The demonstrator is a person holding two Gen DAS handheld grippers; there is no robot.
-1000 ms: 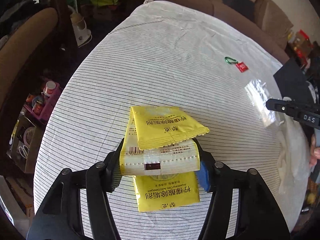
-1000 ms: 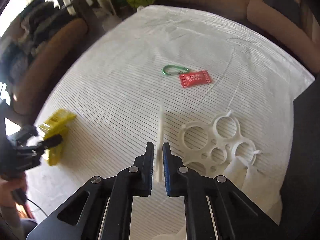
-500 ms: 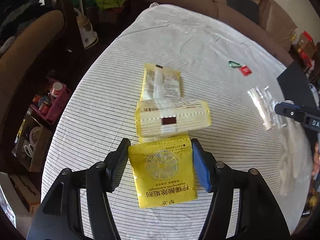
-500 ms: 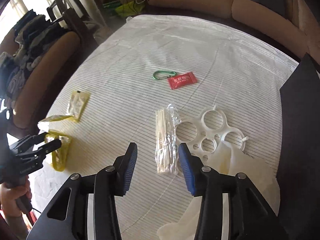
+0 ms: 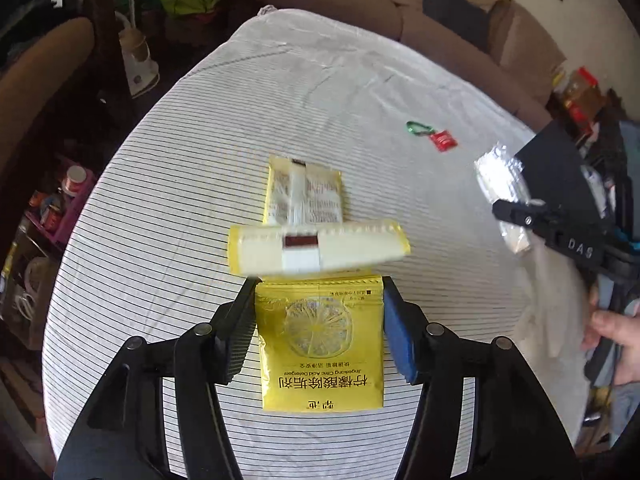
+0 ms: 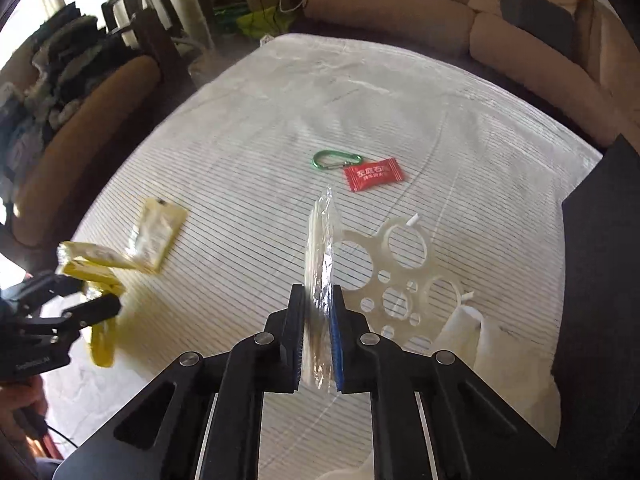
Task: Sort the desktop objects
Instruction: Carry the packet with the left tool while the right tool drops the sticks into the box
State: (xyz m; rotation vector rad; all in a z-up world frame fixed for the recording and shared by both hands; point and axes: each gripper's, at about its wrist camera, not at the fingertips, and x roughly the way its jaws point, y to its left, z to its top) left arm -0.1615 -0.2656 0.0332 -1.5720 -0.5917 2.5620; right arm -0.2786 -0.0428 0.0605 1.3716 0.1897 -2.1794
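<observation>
Three yellow sachets lie in a row on the striped tablecloth [image 5: 192, 184]. The nearest, a lemon-print sachet [image 5: 320, 340], sits between the fingers of my left gripper [image 5: 320, 300], which is open and touches nothing. A pale sachet [image 5: 316, 250] lies crosswise beyond it, and a third sachet [image 5: 304, 196] lies farther off. My right gripper [image 6: 316, 320] is shut on a clear packet of toothpicks [image 6: 320, 248] and holds it on edge above the cloth. The packet also shows in the left wrist view [image 5: 500, 188].
A green carabiner [image 6: 334, 160] and a red candy wrapper [image 6: 374, 174] lie mid-table. A white plastic ring holder [image 6: 400, 276] and a white cloth [image 6: 492, 344] lie at the right. A black board [image 6: 600, 280] borders the right edge. Sofa and chairs surround the table.
My left gripper has let go of the sachets and drawn back, leaving them spread in a row. My right gripper opened over the toothpick packet, then shut on it and lifted it.
</observation>
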